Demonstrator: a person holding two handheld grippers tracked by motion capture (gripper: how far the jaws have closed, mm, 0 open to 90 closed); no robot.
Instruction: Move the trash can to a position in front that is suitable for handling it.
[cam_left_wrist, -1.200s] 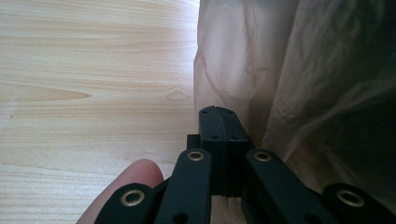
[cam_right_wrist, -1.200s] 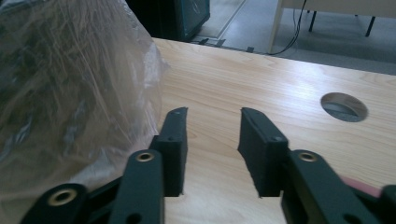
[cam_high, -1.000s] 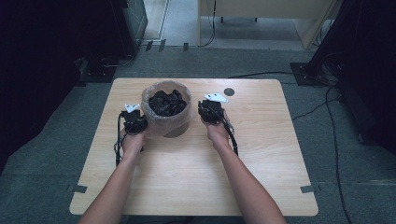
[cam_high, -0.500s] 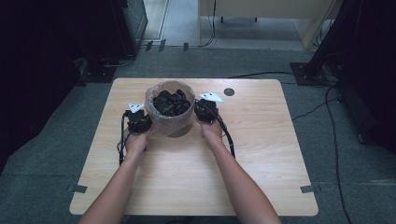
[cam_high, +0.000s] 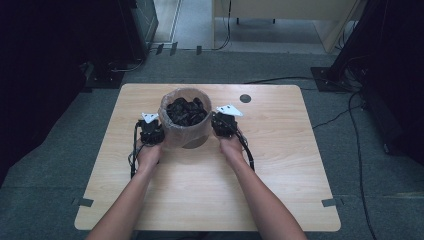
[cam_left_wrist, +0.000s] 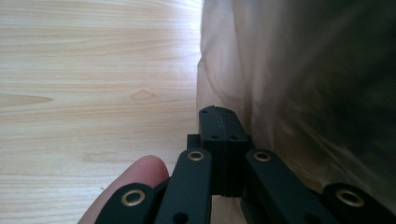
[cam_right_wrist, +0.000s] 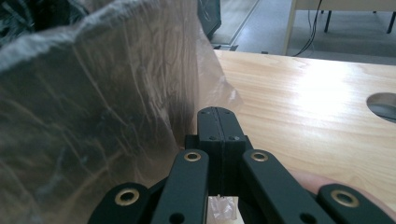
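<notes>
With the bag-lined bin of dark pieces standing near the table's far edge, the left gripper and right gripper, both clenched, seemingly on the liner's film, should lift evenly to avoid tearing it.

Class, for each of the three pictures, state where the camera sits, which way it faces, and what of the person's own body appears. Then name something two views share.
High view: above the person's side, looking forward and down on the table; both forearms, left gripper, right gripper.
Left gripper view: rides the left gripper, facing the plastic-lined bin; a fingertip shows.
Right gripper view: rides the right gripper, facing the bin; a fingertip shows.
Shared: bin and tabletop.
</notes>
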